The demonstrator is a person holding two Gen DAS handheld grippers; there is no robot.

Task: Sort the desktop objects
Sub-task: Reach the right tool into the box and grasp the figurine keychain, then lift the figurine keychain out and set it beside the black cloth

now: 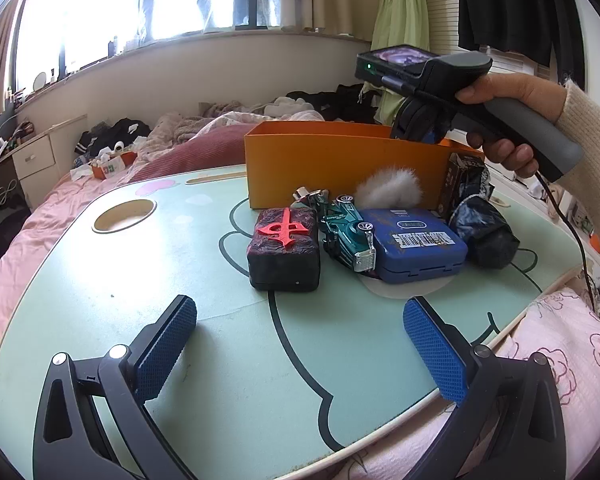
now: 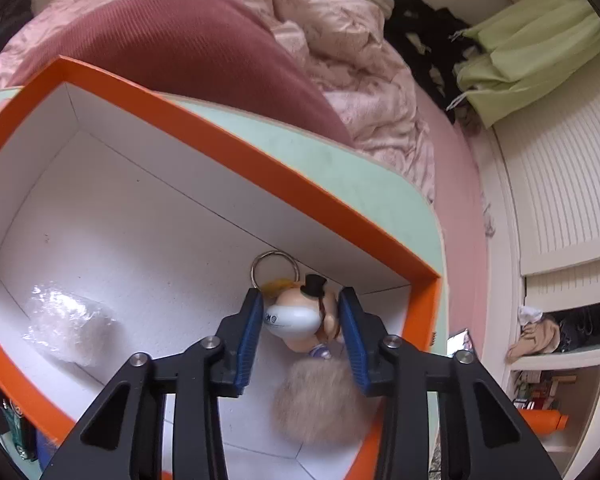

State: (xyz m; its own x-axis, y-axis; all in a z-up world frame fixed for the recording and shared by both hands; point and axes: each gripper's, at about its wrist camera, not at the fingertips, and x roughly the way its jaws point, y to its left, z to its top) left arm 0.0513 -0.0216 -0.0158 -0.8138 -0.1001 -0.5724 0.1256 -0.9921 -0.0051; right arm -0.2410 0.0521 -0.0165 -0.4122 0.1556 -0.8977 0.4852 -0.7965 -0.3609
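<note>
An orange box (image 1: 340,168) stands at the back of the pale green lap table (image 1: 140,280). In front of it lie a dark block with a red symbol (image 1: 285,248), a teal toy car (image 1: 346,236), a blue case (image 1: 414,246), a white fluffy ball (image 1: 388,188) and a dark bundle (image 1: 484,232). My left gripper (image 1: 300,354) is open and empty above the near table. My right gripper (image 1: 416,128) reaches into the box (image 2: 236,152); it (image 2: 302,320) is open around a doll keychain (image 2: 304,312) with a beige pom-pom (image 2: 320,400) on the box floor.
A clear plastic-wrapped item (image 2: 68,328) lies in the box's left part. A round cup hole (image 1: 124,216) is at the table's far left. A red pillow (image 2: 172,48) and crumpled bedding (image 2: 340,40) lie behind the table. A black carton (image 1: 458,184) stands by the box.
</note>
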